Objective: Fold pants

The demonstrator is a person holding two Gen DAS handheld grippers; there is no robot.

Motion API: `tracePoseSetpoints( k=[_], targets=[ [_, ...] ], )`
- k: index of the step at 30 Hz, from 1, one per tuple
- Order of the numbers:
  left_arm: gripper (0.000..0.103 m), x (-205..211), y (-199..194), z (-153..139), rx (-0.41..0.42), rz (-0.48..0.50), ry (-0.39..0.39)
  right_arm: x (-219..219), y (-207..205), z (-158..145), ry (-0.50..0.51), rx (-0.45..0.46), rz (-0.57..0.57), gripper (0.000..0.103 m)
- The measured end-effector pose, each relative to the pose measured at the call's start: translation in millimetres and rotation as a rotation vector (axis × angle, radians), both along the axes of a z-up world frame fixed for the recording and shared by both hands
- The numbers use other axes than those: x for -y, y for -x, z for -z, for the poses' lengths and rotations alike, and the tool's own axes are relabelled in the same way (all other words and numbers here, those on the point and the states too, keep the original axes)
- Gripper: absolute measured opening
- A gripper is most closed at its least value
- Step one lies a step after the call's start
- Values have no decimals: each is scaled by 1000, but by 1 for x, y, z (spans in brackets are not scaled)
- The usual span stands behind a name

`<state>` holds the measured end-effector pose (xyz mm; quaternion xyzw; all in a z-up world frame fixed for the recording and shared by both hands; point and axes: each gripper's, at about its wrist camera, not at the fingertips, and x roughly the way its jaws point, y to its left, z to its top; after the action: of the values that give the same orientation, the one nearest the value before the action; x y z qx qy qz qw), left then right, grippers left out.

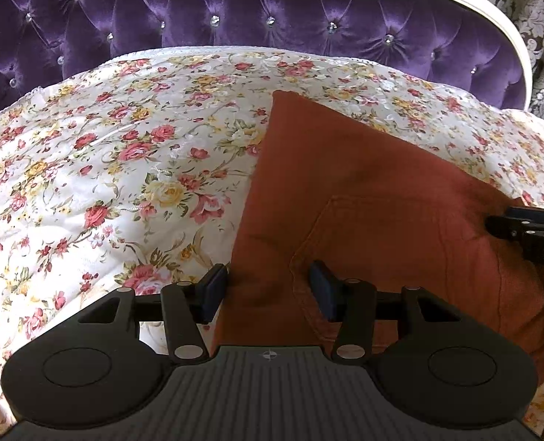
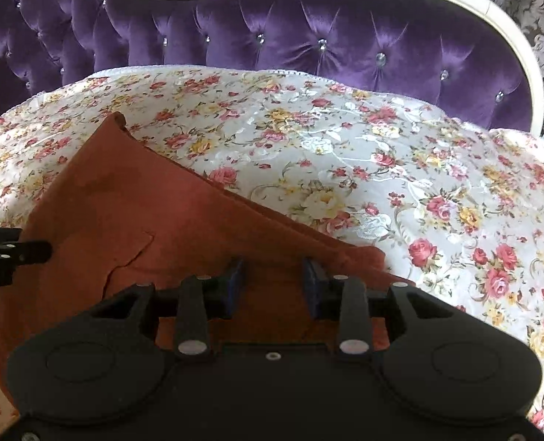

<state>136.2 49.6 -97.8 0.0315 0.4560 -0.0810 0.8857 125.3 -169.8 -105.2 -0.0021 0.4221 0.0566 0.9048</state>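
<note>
Slippage risk: rust-orange cotton pants [image 1: 363,198], folded on the floral quilted bedspread [image 1: 106,169], lie beneath the left gripper [image 1: 268,290] and right gripper [image 2: 273,281], both with jaws apart and gripping nothing, so a shallow pinch could drag only the top layer and skew the fold.

Floral bedspread [image 1: 106,169] on the bed, rust-orange pants [image 1: 363,202] lying folded on it

Purple tufted headboard [image 1: 235,18], floral bedspread [image 1: 106,154], damask wallpaper [image 2: 529,0].
</note>
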Motion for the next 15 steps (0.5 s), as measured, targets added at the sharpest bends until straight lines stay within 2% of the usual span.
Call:
tracePoseSetpoints(
  k=[5,8,12,15],
  targets=[
    [49,2,-6,-5,-26,25,-24,-6,1,0,40,1,-20,44],
    [48,0,-11,-13,-51,35,-37,-1,-1,0,20,-7,-25,44],
    [48,3,4,-31,15,32,-96,3,0,-1,-4,-6,-31,44],
    [48,7,19,-41,48,63,-98,2,1,-1,10,-3,-40,44]
  ],
)
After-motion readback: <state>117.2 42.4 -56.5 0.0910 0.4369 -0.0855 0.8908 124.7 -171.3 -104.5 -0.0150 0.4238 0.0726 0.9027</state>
